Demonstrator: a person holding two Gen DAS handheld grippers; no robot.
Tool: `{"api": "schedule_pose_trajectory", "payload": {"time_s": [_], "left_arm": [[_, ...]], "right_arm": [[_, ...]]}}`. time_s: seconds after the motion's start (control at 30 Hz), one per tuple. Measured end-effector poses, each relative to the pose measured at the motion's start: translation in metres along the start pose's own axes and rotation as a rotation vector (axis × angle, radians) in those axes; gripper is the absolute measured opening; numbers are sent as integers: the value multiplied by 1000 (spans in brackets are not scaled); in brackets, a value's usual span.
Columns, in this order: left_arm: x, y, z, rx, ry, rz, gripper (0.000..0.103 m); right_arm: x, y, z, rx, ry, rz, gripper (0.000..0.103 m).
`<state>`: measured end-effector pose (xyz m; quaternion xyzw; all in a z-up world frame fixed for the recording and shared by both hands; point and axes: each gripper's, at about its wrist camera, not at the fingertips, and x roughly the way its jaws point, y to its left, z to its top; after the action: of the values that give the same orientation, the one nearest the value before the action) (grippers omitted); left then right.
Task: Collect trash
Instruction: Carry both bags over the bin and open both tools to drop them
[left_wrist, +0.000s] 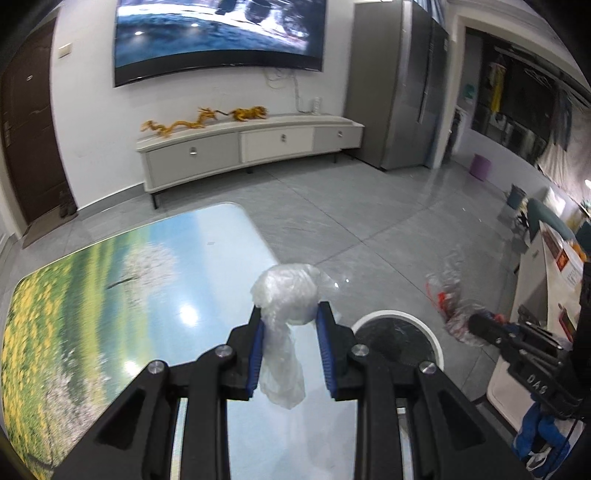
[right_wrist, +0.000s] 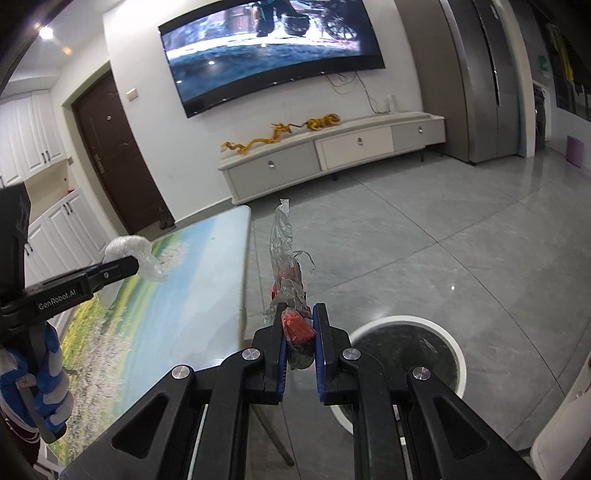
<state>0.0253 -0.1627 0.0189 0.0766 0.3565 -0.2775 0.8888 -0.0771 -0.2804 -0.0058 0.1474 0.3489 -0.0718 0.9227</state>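
Both claws carry trash near the bin.

The left gripper (left_wrist: 290, 314) clamps a crumpled clear plastic bag (left_wrist: 286, 295) above the table (left_wrist: 92, 295) edge; the right gripper (right_wrist: 298, 325) pinches a red-and-clear wrapper (right_wrist: 291, 295), left of the white-rimmed trash bin (right_wrist: 456, 354) on the floor.

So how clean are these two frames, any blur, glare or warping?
Left wrist view: motion smear on the tabletop and red-and-clear wrapper, ceiling-light glare on the table. Right wrist view: sharper, small floor glint, fisheye bends the TV in both.
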Motion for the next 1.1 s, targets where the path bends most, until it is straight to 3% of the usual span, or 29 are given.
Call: {"api": "schedule_pose_trajectory", "payload": {"time_s": [0.6, 1.1], "left_arm": [[114, -96, 8, 87, 179, -101, 26], [169, -113, -4, 66, 311, -131, 26]], "right_arm": [[44, -76, -19, 124, 90, -58, 12], [82, -102, -34, 163, 170, -79, 12]]}}
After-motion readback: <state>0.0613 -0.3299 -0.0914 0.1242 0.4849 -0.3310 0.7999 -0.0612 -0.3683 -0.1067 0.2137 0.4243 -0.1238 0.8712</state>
